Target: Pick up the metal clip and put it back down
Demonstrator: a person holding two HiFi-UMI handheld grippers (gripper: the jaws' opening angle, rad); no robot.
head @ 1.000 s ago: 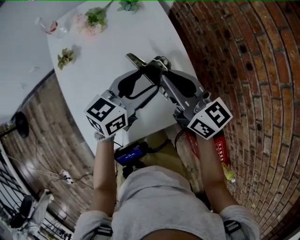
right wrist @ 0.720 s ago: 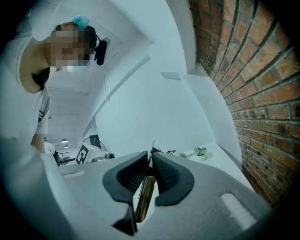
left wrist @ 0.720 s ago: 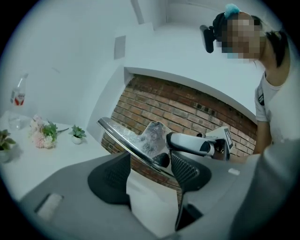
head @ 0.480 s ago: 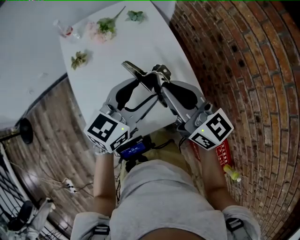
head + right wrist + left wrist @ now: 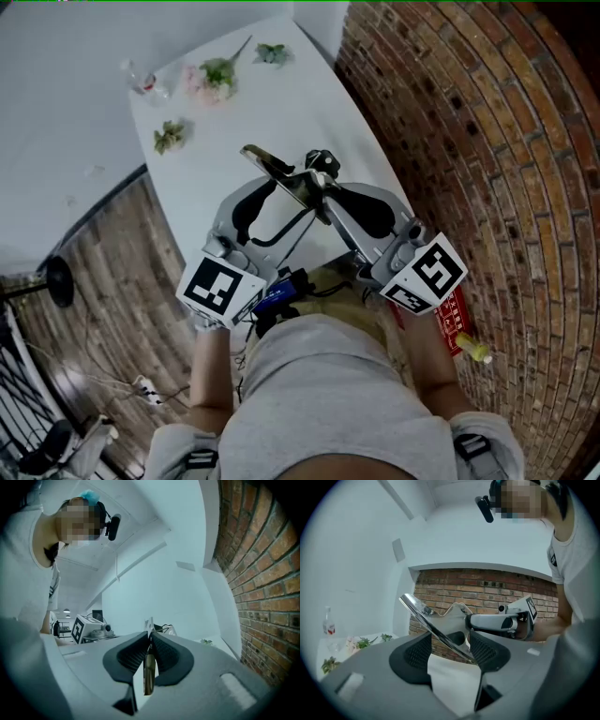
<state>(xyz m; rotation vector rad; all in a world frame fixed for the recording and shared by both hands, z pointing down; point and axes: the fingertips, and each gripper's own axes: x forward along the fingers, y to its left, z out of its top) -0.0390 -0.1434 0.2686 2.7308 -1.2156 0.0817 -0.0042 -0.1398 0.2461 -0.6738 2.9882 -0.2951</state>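
Metal clip [image 5: 281, 173]: held off the table [image 5: 234, 131], between the two grippers, over its near end.
Right hand-held gripper [image 5: 149, 649]: jaws closed on a thin edge of the clip, pads pressing both faces.
Left hand-held gripper [image 5: 449, 644]: jaws wide apart and have just been closing a little. The clip's long flat arm runs slantwise between them. It meets the pad at the right of the left gripper view, and the other pad stands clear of it, so no grip.
Containers: one small clear bottle [image 5: 145, 80] at the table's far end, upright in the left gripper view, beside loose flower sprigs [image 5: 214, 77]. Contents cannot be made out.
Brick wall [image 5: 487, 141] along the table's right side.
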